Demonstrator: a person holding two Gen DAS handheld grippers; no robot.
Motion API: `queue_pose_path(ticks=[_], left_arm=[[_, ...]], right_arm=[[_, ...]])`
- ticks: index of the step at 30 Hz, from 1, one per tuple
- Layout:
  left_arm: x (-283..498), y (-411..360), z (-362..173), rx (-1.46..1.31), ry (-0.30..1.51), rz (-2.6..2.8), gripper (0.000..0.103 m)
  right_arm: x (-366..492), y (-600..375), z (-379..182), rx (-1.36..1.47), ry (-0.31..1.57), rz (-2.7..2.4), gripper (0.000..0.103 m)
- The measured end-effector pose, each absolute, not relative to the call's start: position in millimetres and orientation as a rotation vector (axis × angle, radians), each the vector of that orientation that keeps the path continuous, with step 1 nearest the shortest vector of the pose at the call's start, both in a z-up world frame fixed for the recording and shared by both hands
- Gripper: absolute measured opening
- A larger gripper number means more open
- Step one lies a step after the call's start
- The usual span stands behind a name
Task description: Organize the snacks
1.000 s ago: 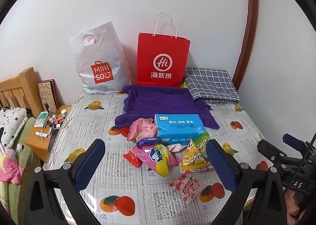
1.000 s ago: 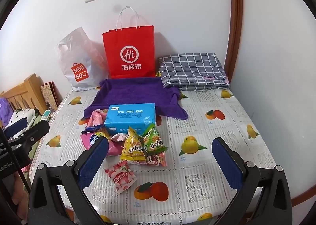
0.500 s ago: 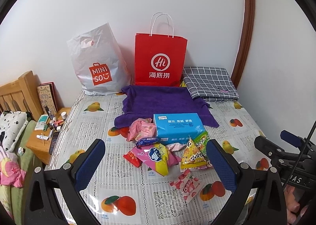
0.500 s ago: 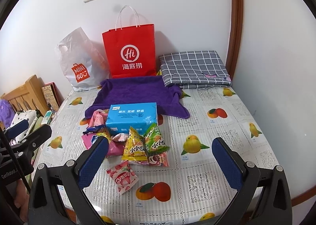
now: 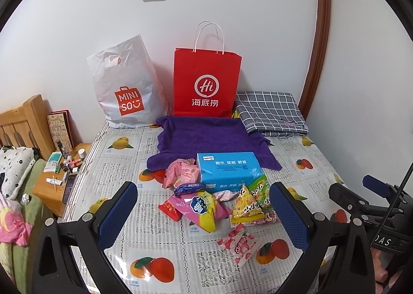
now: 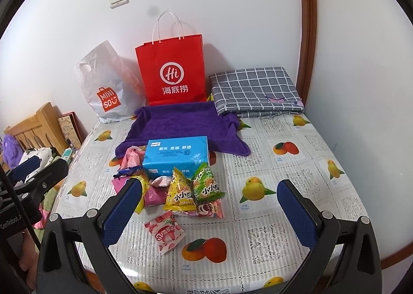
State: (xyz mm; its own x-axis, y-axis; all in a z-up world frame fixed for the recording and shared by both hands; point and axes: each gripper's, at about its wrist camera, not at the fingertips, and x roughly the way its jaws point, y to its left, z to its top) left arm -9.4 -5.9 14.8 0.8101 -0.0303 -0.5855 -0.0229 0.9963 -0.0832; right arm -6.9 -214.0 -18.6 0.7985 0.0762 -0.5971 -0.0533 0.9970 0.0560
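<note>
A pile of snack packets lies mid-table in front of a blue tissue pack [image 5: 228, 171] [image 6: 176, 155]: a yellow triangular bag [image 5: 245, 203] [image 6: 179, 194], a green one [image 6: 207, 185], a pink and yellow packet [image 5: 202, 207], and a strawberry candy packet [image 5: 238, 242] [image 6: 165, 232] nearest me. Behind lies a purple towel [image 5: 206, 136] [image 6: 180, 123]. My left gripper [image 5: 204, 203] and right gripper [image 6: 210, 201] both hover open above the near side of the pile, holding nothing.
A red paper bag [image 5: 206, 82] [image 6: 171, 71] and a white Miniso bag [image 5: 124, 87] stand against the wall, with a folded checked cloth [image 6: 255, 90] to the right. A wooden nightstand [image 5: 51, 180] with small items sits left of the fruit-print tablecloth [image 6: 284, 170].
Both grippers have drifted slightly, so the scene shifts a little in each view; the pile sits a bit lower and left. Nothing on the table has moved.
</note>
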Motion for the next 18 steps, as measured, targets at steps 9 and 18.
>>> queue_pose_path(ticks=[9,18], left_arm=[[-8.6,-5.5,13.6,-0.082,0.631,0.000,0.102],[-12.0,-0.5,12.1,-0.088,0.629,0.009,0.102]], right_arm=[[-11.1,-214.0,-15.3,0.041,0.633,0.076,0.103],[-12.1,-208.7,-14.6,0.030,0.631,0.090,0.103]])
